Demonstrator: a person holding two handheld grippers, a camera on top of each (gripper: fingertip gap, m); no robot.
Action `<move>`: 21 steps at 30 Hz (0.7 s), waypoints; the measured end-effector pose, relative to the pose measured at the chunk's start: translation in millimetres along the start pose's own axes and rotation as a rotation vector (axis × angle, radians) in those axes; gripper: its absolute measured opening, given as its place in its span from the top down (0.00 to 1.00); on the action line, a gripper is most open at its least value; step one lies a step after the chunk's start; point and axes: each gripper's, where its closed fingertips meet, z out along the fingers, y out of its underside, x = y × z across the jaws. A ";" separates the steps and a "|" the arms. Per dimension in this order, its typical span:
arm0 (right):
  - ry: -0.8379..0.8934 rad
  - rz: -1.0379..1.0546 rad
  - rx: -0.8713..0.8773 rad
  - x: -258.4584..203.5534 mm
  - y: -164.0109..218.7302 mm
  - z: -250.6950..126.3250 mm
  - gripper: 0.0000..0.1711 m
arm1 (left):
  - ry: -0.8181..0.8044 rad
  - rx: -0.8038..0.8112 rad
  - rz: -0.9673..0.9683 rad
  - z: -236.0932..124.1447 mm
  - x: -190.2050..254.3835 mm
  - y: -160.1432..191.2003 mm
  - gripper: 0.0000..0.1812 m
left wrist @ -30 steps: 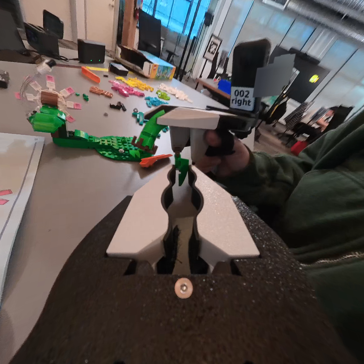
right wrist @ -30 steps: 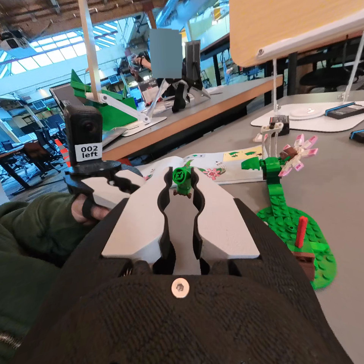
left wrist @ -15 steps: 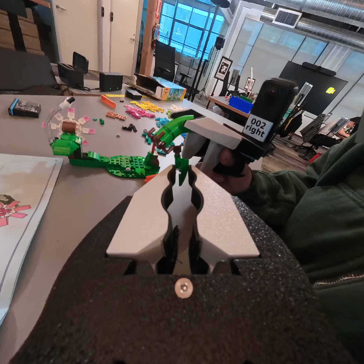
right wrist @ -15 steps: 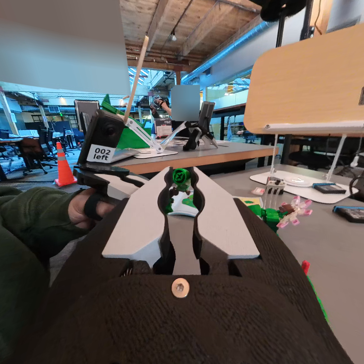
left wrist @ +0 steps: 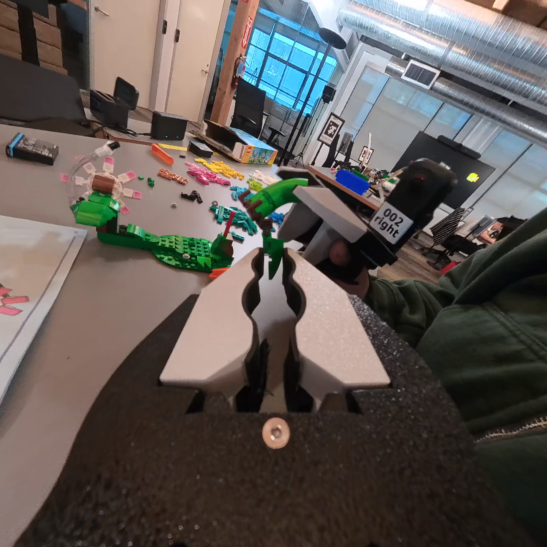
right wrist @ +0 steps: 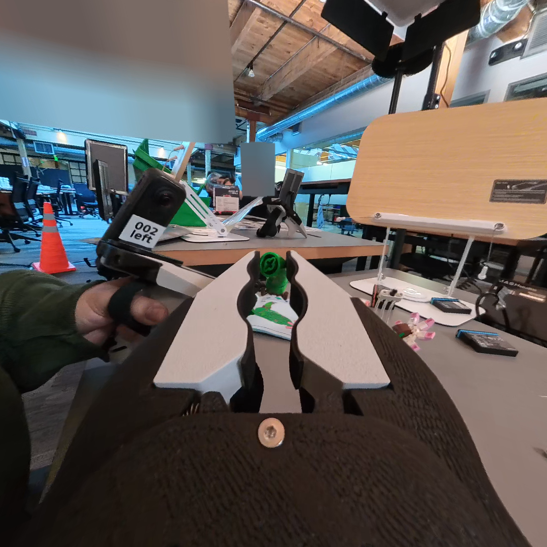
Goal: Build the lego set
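Note:
My left gripper [left wrist: 271, 254] is shut on a small green leaf piece [left wrist: 274, 251], held above the table. The leaf joins a chain of brown bits [left wrist: 256, 208] under a curved green stem [left wrist: 276, 194]. My right gripper [left wrist: 291, 185] comes in from the right and is shut on that stem. In the right wrist view the stem [right wrist: 270, 266] shows end-on between the tips of my right gripper [right wrist: 270, 258]. The green baseplate [left wrist: 177, 250] with a pink-petalled flower [left wrist: 103, 185] lies on the table behind; the flower also shows in the right wrist view [right wrist: 414, 328].
Loose bricks sorted by colour [left wrist: 213, 174] lie at the back beside the set's box [left wrist: 254, 151]. An orange piece [left wrist: 162, 154] and a black pack [left wrist: 32, 149] lie far left. The instruction booklet [left wrist: 29, 266] is at the left edge. A green sleeve [left wrist: 473, 325] fills the right. Some 5 cm of space lies between my two pairs of fingers.
Both grippers have risen and tilted upward, carrying the stem and leaf up and away from the baseplate. Both grips have held.

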 end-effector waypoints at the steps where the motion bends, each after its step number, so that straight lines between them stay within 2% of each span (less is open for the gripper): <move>1: 0.004 -0.008 0.002 0.1 -0.4 0.0 0.91 | 0.002 0.003 -0.013 0.1 -0.4 0.1 0.95; 6: 0.004 -0.022 0.000 -1.7 0.3 1.4 0.91 | 0.073 0.001 -0.040 4.2 12.7 0.2 0.94; 21: -0.018 -0.058 0.078 -6.1 -9.4 -1.7 0.91 | 0.087 0.086 -0.102 2.1 15.7 -10.5 0.95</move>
